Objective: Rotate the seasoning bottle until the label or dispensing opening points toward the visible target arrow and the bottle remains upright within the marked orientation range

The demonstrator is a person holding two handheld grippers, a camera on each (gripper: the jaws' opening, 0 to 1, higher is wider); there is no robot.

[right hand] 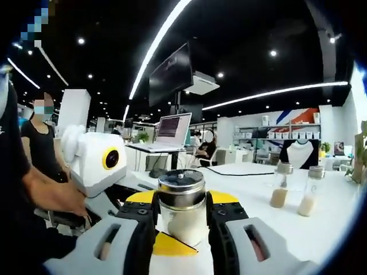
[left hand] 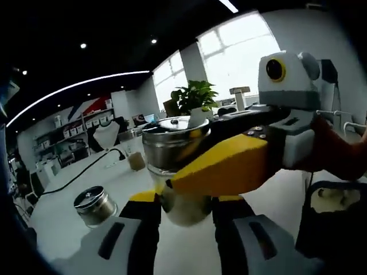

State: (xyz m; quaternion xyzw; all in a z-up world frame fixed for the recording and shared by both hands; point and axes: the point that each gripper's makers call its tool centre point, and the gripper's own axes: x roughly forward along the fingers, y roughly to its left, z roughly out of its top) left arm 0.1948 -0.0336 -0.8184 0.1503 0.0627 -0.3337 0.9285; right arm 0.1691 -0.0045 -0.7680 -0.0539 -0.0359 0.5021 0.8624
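Note:
The seasoning bottle (left hand: 175, 143) is clear glass with a steel cap and pale powder inside, and it stands upright. In the left gripper view my left gripper (left hand: 186, 199) is shut on its lower part, yellow-tipped jaws on either side. My right gripper (left hand: 192, 172) reaches in from the right, one yellow jaw lying across the glass just under the cap. In the right gripper view the same bottle (right hand: 182, 215) sits between the black jaws of my right gripper (right hand: 182, 201), shut on it. A yellow jaw of the left gripper (right hand: 166, 245) shows under it.
A white table (left hand: 63, 229) carries a steel-capped jar (left hand: 94, 204), a small bottle (left hand: 136, 161) and a black cable. A potted plant (left hand: 195, 97) stands behind. Two glass bottles (right hand: 280, 189) (right hand: 309, 197) stand right; a laptop (right hand: 172, 129) and a person's arm (right hand: 51, 195) are left.

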